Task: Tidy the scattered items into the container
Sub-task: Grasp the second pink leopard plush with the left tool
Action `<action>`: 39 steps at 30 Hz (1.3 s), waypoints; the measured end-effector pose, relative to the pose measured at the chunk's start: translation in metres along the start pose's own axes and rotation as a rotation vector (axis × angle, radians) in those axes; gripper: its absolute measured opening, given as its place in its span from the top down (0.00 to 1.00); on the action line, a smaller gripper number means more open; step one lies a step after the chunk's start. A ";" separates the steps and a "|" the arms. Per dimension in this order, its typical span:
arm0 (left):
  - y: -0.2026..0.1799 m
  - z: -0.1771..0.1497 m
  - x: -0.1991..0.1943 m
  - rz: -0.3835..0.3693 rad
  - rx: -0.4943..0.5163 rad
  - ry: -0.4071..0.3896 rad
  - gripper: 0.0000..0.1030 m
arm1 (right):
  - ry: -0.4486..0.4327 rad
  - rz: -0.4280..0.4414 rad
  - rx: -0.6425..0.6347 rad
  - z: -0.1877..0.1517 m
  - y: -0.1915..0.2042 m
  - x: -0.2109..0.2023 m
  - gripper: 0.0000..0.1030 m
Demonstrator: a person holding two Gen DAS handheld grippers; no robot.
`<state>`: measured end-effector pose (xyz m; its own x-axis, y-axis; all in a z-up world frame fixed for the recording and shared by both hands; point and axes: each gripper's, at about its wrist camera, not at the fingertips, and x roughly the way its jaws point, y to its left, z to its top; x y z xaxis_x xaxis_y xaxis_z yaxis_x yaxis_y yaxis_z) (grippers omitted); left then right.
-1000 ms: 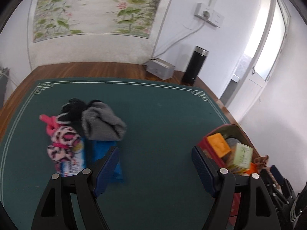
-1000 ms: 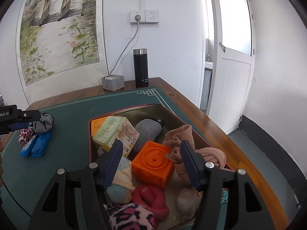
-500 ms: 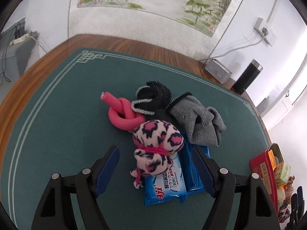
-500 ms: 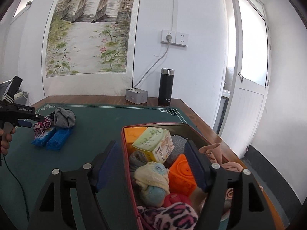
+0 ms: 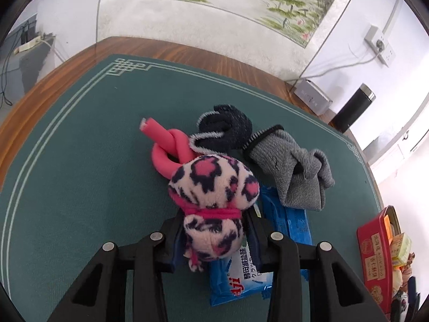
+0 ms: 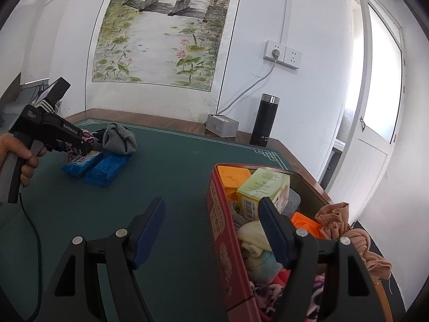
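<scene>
My left gripper (image 5: 213,230) is shut on a pink leopard-print plush sock (image 5: 211,185), squeezing its lower half between the blue pads. Around it on the green mat lie a knotted pink foam tube (image 5: 167,147), a dark sock (image 5: 225,128), a grey sock (image 5: 292,169) and two blue packets (image 5: 241,271). The red tin (image 6: 228,244) at the right holds several items: orange blocks, a green box (image 6: 264,190), socks, a beige cloth. My right gripper (image 6: 211,230) is open and empty, straddling the tin's near left wall. The left gripper (image 6: 88,142) also shows in the right wrist view.
A black flask (image 6: 264,120) and a grey box (image 6: 222,128) stand at the table's far edge by the wall. The green mat (image 6: 166,171) lies between the pile and the tin. The wooden table edge (image 5: 40,88) runs around the mat.
My left gripper moved forward over the pile and closed on the leopard-print sock. My right gripper shifted left, from over the tin's contents to across its left wall.
</scene>
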<state>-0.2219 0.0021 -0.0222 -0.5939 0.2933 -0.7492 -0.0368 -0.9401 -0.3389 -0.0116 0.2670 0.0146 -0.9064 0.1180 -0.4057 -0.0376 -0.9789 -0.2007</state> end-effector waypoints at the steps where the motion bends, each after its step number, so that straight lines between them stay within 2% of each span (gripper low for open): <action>1: 0.001 0.001 -0.004 -0.003 -0.006 -0.008 0.61 | 0.006 0.008 0.000 0.000 0.002 0.001 0.27; 5: -0.003 0.007 -0.022 -0.014 -0.008 -0.048 0.61 | 0.038 0.055 0.019 0.002 0.007 0.007 0.27; 12: -0.011 0.014 -0.044 -0.044 0.001 -0.091 0.61 | 0.197 0.241 0.127 0.025 0.031 0.046 0.27; 18: -0.007 0.017 -0.052 -0.055 -0.019 -0.102 0.61 | 0.263 0.304 0.154 0.051 0.069 0.087 0.27; 28: 0.001 0.022 -0.057 -0.083 -0.055 -0.103 0.61 | 0.392 0.345 0.195 0.062 0.115 0.149 0.27; 39: 0.000 0.021 -0.053 -0.088 -0.056 -0.090 0.61 | 0.412 0.315 0.128 0.058 0.135 0.160 0.27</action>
<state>-0.2069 -0.0171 0.0297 -0.6603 0.3549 -0.6619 -0.0486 -0.8997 -0.4339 -0.1859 0.1443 -0.0252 -0.6428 -0.1542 -0.7503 0.1354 -0.9870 0.0868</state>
